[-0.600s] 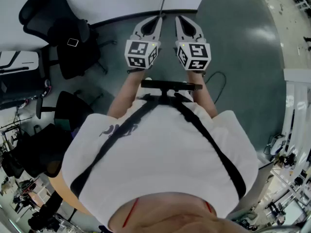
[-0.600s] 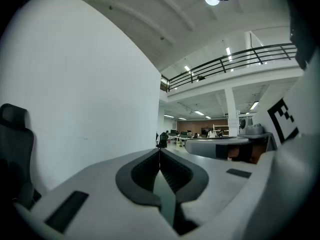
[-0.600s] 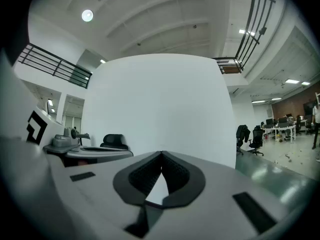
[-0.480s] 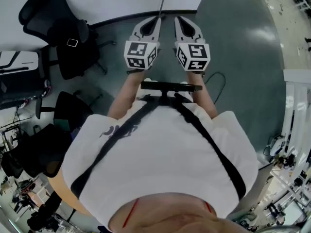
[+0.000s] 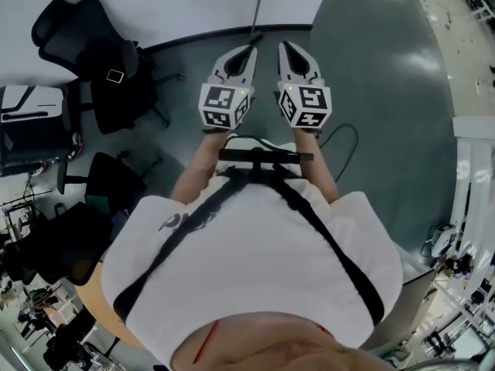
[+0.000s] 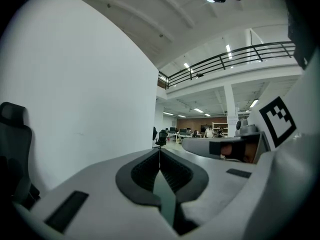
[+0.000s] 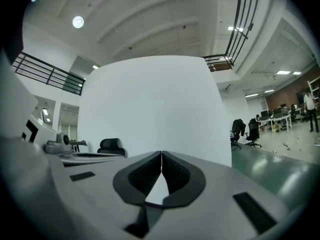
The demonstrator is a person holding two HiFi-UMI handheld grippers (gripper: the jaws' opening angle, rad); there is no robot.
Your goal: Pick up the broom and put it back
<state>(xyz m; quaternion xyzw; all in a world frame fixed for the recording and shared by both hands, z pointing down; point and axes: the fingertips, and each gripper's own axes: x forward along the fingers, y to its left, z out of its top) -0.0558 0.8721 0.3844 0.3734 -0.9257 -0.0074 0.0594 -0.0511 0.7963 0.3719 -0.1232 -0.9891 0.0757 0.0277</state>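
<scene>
Hands hold two tools out level over a grey-green floor (image 5: 379, 76) in the head view, the left tool (image 5: 250, 50) and the right tool (image 5: 285, 46) side by side and a little apart, each carrying its marker cube. Both point toward a white wall (image 5: 178, 2). A thin pole (image 5: 260, 2), apparently the broom's handle, stands against that wall just beyond the tool tips, and neither tool touches it. Black office chairs (image 5: 97, 56) stand to the left, and a dark cable (image 5: 346, 135) loops across the floor near the right forearm. The person wears a white shirt (image 5: 255, 269) crossed by black harness straps (image 5: 325, 215).

In the left gripper view, that tool's jaws are pressed together, the dark pads meeting in one thin seam with nothing between them. The wall fills the left half, a grey chair back (image 6: 12, 144) shows at the left edge, and a railed balcony (image 6: 230, 61) runs above a distant, lit office. The broom does not show here.

In the right gripper view, that tool's jaws are likewise pressed together and hold nothing. The wall stands straight ahead, with a black chair (image 7: 112, 146) at its foot on the left and more office chairs (image 7: 247, 130) on the shiny floor to the right. The broom does not show here either.
</scene>
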